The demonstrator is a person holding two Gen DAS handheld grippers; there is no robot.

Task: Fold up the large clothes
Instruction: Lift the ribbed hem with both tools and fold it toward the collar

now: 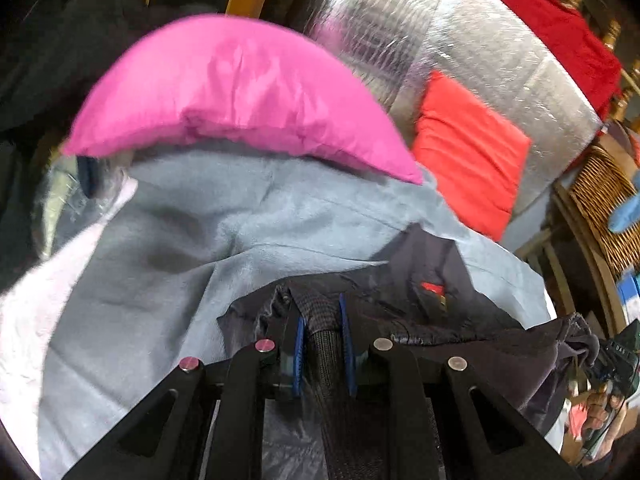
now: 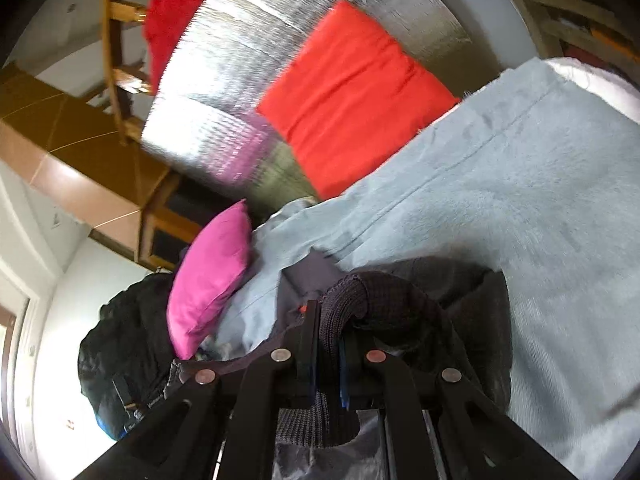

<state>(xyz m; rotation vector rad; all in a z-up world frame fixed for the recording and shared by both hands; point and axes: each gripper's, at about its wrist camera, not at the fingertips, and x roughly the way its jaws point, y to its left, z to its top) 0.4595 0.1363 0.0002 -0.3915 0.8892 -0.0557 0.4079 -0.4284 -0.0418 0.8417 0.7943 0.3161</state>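
Ribbed dark cuffs of the jacket [image 1: 420, 280] sit clamped in your left hand-held gripper [image 1: 323, 320] and right hand-held gripper [image 2: 329, 320] — over the grey blanket [image 2: 520, 200]; floor tiles [image 2: 60, 128] show only rightward.

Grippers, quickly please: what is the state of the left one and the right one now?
Left gripper: shut on the dark jacket's ribbed knit band.
Right gripper: shut on a ribbed knit cuff of that jacket.

Dark jacket [image 1: 420, 280], ribbed knit cuffs, bunched on grey-blue blanket [image 1: 200, 240]
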